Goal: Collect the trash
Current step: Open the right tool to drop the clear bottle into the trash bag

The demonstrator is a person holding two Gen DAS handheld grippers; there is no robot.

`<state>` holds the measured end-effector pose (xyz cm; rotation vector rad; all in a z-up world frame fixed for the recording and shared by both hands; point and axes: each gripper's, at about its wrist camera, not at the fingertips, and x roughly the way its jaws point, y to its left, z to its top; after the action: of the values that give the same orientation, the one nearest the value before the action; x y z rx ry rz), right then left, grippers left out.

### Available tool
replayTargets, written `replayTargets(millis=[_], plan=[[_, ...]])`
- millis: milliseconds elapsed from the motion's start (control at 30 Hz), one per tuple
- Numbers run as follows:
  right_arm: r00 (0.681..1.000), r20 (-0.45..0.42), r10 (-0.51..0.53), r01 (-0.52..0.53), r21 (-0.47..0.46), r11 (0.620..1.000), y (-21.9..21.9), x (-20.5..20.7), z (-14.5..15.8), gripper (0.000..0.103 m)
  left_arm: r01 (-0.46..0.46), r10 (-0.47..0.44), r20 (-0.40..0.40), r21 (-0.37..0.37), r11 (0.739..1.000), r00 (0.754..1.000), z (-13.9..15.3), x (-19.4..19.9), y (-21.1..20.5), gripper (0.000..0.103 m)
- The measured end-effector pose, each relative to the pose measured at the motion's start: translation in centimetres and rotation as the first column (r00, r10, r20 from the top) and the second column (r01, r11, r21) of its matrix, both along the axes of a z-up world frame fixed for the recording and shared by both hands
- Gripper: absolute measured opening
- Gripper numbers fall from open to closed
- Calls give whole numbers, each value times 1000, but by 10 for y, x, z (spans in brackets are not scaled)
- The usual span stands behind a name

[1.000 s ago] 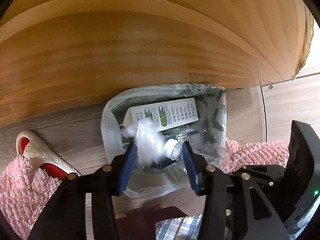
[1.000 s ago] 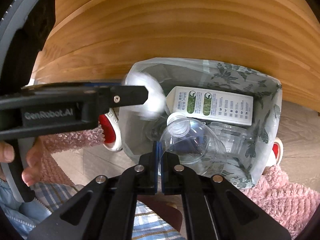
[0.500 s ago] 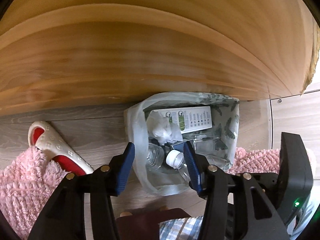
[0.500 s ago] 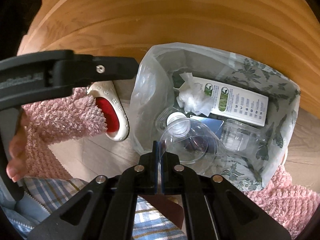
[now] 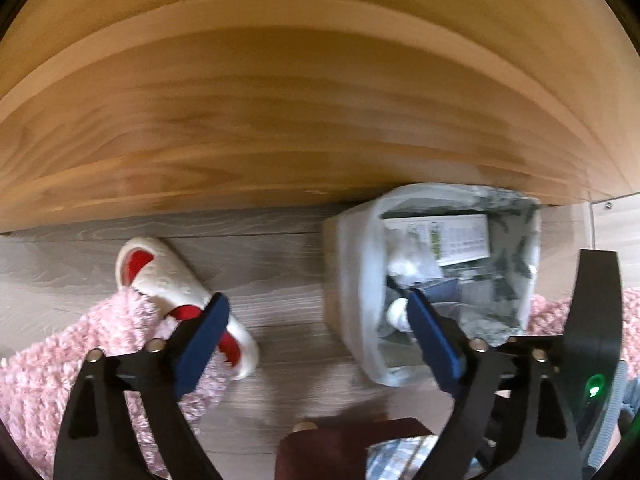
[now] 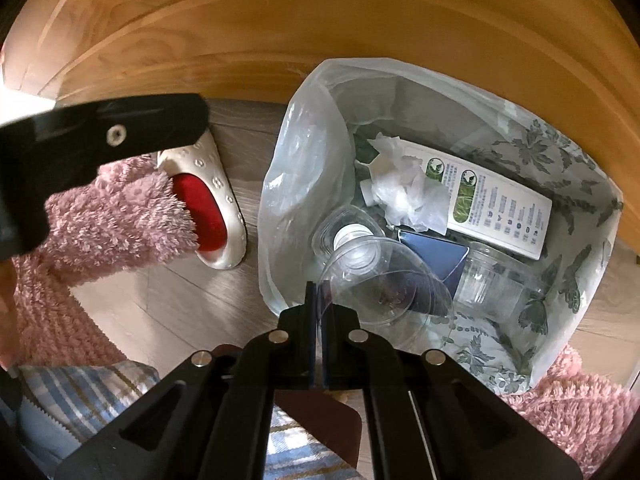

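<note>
Trash bin (image 6: 568,208), bag-lined, at 1 o'clock from slipper (image 6: 216,200). Left gripper (image 5: 316,320) spread, empty, over floor. Right gripper (image 6: 316,300) clenched on clear plastic cup (image 6: 384,276) at bin's rim; next move, I judge: release. Only right view resolves tissue (image 6: 404,192), carton (image 6: 496,204).

I see a grey wood-grain floor (image 5: 280,264) running up to a light wooden panel (image 5: 304,120). On it stands the lined trash bin (image 6: 304,176), touching that panel at the back. Just left of the bin lies a white slipper with a red insole (image 6: 208,208), partly under a pink fluffy rug (image 5: 64,344) that also spreads on the floor.
</note>
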<state>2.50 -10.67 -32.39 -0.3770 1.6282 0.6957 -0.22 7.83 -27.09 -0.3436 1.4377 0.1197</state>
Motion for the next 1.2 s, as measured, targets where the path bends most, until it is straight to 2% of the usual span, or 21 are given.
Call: replayTargets(millis=[233, 467, 867, 900, 967, 1000, 1067, 1133, 1200], plan=[[1000, -12, 4, -4, -21, 1000, 7, 0, -10, 2, -23, 25, -30, 63, 998, 999, -9, -4, 8, 94], [1000, -26, 1, -2, -45, 999, 10, 1, -22, 2, -53, 60, -65, 93, 994, 996, -18, -7, 14, 95], [999, -39, 3, -6, -61, 998, 12, -1, -27, 3, -50, 57, -64, 106, 993, 996, -18, -7, 14, 95], [999, -39, -1, -2, -59, 998, 12, 0, -27, 7, -49, 56, -64, 107, 993, 996, -18, -7, 14, 95], [1000, -29, -7, 6, -58, 998, 10, 1, -22, 36, -49, 56, -64, 108, 993, 996, -18, -7, 14, 95], [1000, -19, -10, 9, -56, 998, 9, 1, -20, 58, -50, 57, -65, 109, 993, 996, -18, -7, 14, 95], [1000, 3, -11, 11, -53, 999, 6, 2, -14, 60, -50, 57, -64, 110, 993, 996, -18, -6, 14, 95], [999, 28, -26, 27, -67, 997, 4, 3, -9, 72, -49, 56, -61, 110, 993, 997, -17, -6, 13, 95], [997, 56, -49, 54, -80, 995, -3, 5, -4, 79, -46, 53, -58, 112, 993, 997, -16, -5, 13, 95]])
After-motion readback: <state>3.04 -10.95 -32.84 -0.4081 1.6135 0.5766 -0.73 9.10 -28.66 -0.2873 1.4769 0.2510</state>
